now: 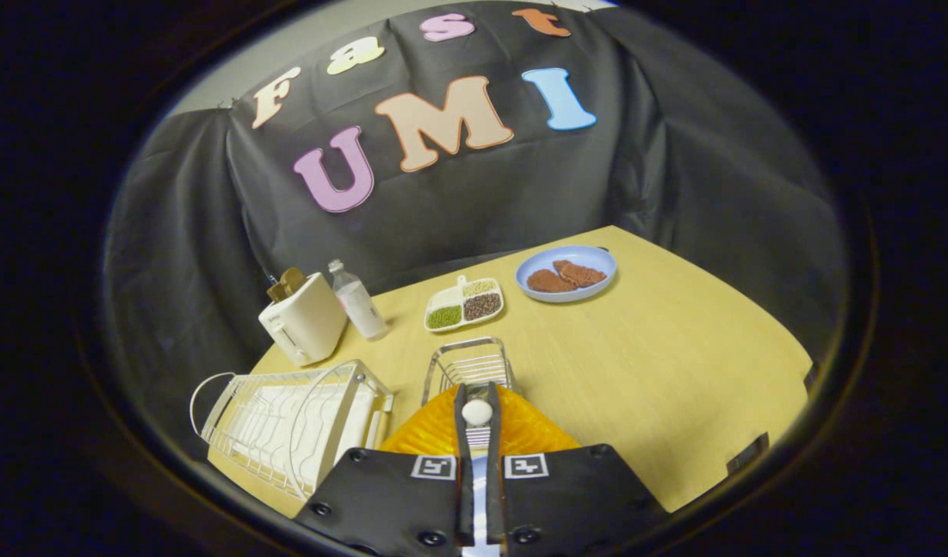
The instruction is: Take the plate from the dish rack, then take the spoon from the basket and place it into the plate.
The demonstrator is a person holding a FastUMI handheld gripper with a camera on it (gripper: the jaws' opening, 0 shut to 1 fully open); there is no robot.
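My gripper (478, 396) is shut on a white spoon (477, 412), whose rounded end shows between the two fingers near their tips. The spoon's handle runs back along the narrow gap between the fingers. Right beneath the fingers lies an orange ribbed plate (435, 435) on the wooden table, with the spoon held over it. Whether the spoon touches the plate I cannot tell. Just beyond the fingertips stands the small wire basket (469, 363). The white wire dish rack (288, 422) sits to the left of the plate.
A white toaster (304, 319) and a clear bottle (358, 308) stand behind the rack. Farther back are a divided tray of grains (464, 303) and a blue plate with brown patties (567, 274). Bare tabletop (659, 363) stretches to the right of the fingers.
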